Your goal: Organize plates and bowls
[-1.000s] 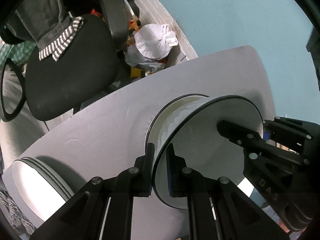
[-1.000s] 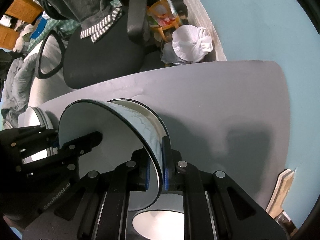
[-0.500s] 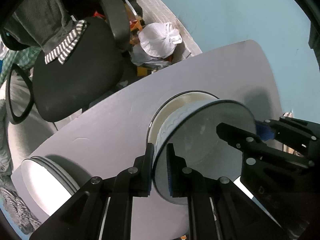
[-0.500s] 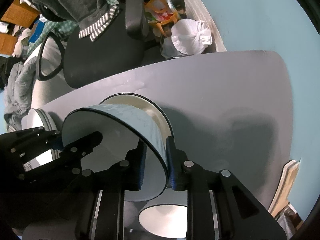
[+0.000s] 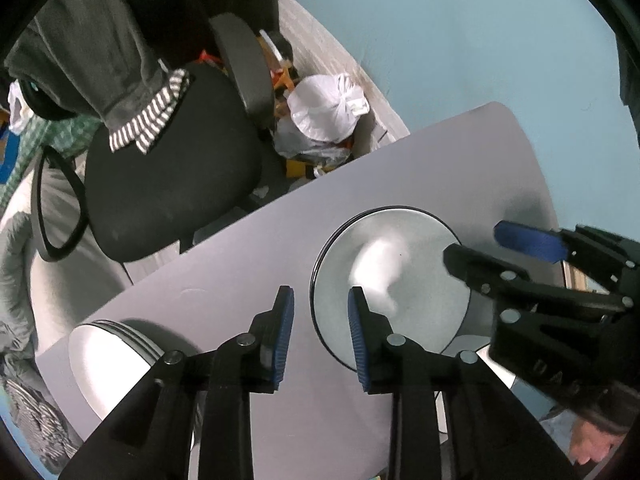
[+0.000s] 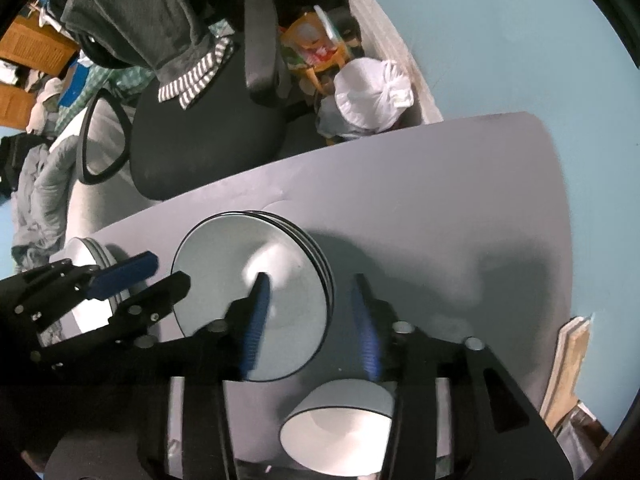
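— Where's the bowl stack (image 6: 256, 300)?

— On the grey table (image 6: 440, 200), straddled by both claws. Left gripper (image 5: 320, 332) gapes, released; so does the right gripper (image 6: 308, 320).

— Anything else?

— Plates (image 5: 108, 356) beyond the left claw; another bowl (image 6: 336, 432) beneath the right.

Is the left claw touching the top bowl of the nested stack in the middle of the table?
Cannot tell. In the left wrist view the left claw stands open, its right pad overlapping the top bowl's rim; neither view shows contact or a gap.

White black-rimmed plate stack (image 6: 256, 300) flat mid-table; another stack (image 5: 108, 364), bowl (image 6: 340, 428) nearby.
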`<state>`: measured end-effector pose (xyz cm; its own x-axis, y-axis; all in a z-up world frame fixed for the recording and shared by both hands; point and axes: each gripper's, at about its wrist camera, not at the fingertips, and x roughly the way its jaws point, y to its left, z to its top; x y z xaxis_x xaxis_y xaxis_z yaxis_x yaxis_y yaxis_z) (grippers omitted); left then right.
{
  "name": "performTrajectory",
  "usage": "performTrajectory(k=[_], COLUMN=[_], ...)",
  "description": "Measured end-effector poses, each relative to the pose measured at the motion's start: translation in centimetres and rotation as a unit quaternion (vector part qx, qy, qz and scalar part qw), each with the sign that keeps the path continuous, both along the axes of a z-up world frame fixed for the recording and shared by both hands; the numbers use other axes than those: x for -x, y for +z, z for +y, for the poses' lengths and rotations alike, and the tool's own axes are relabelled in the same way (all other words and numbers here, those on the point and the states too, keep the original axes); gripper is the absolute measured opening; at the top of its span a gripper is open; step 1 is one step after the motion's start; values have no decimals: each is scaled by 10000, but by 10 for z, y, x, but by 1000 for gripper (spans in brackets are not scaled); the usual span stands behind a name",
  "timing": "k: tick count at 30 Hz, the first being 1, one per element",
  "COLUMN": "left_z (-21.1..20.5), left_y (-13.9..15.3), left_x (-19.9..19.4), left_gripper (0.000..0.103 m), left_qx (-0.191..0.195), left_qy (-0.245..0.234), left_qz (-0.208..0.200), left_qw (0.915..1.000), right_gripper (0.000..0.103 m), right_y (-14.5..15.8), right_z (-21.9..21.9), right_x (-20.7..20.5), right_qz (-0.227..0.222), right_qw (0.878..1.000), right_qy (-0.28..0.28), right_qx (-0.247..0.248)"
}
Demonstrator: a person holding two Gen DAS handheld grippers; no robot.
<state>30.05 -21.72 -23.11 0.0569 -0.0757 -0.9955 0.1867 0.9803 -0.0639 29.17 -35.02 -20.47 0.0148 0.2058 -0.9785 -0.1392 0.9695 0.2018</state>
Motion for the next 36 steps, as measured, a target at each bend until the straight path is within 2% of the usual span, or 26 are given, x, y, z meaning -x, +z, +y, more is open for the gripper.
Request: performTrajectory(k=[1,5,13,20,26,32,36], left_z=[0,1,6,7,10,16,16], left_y=[4,19,63,91,105,125,138], left_x=[2,8,26,47,64,81,93], left_gripper=[38,42,58,60,61,61,66], left_qx=[-16,-33,174,290,431,528,570], left_qy=[-28,-60,117,71,32,5,-110], left_qz=[-60,-260,-723,-1044,-1086,-1259,-1422], left_qw=[10000,9996,9972,9941,9931,9906,9881], right_gripper=[52,61,68,69,69,70,70], right_y=[3,15,49,87,119,140,152], right_z=[-1,-8,-21,-27,-33,-39,-40], right_x=[0,5,23,43,61,79,91], right_qz=[-56,-250,-641,-1019,-1400,-1653,-1785], right_qw=[10000,9995,9972,9933,9879,9830,9800], right_qy=[-4,-73,-222,-316,-421,-573,-653], right_qx=[29,179,323,441,511,550,585])
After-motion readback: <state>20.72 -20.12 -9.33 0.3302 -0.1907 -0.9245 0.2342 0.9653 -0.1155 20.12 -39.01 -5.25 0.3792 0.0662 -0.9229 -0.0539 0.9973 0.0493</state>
